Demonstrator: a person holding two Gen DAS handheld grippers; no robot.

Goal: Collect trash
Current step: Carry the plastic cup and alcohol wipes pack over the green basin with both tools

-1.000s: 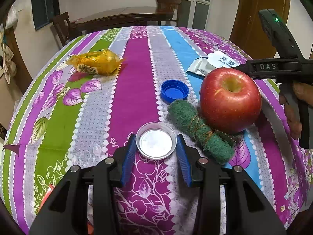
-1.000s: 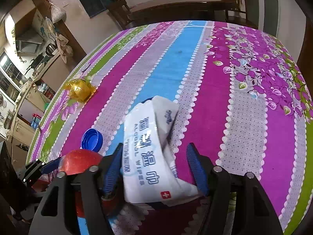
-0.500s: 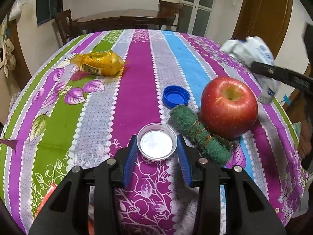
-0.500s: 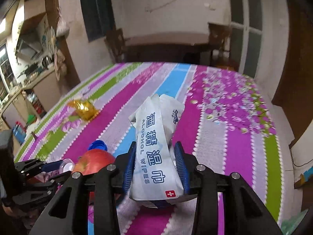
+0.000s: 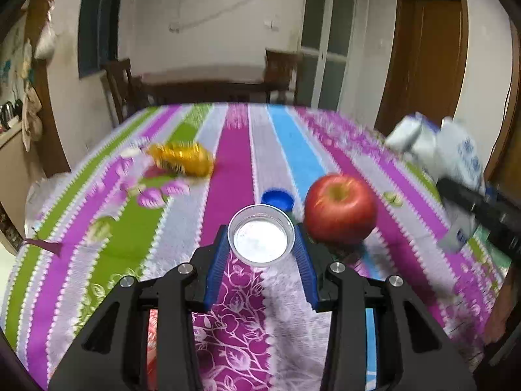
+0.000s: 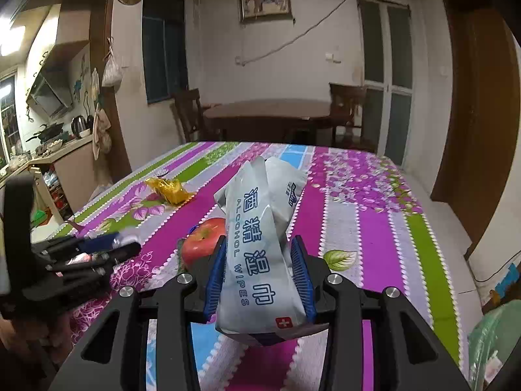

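My left gripper (image 5: pixel 260 244) is shut on a clear plastic lid (image 5: pixel 260 239) and holds it above the striped tablecloth (image 5: pixel 234 169). My right gripper (image 6: pixel 259 260) is shut on a white alcohol wipes packet (image 6: pixel 257 254), lifted off the table; the packet also shows in the left wrist view (image 5: pixel 456 159) at the right. A gold wrapper (image 5: pixel 182 159) lies at the far left of the table, also in the right wrist view (image 6: pixel 169 189). A blue bottle cap (image 5: pixel 276 197) sits just beyond the lid.
A red apple (image 5: pixel 340 208) stands right of the lid, also in the right wrist view (image 6: pixel 202 242). The green scrubber is hidden. A dark wooden table (image 6: pixel 270 114) and chairs stand behind. A green bag (image 6: pixel 495 342) sits off the table's right edge.
Both grippers have lifted: the left raised the clear lid off the cloth, the right raised the wipes packet higher. Both views now tilt up toward the room.
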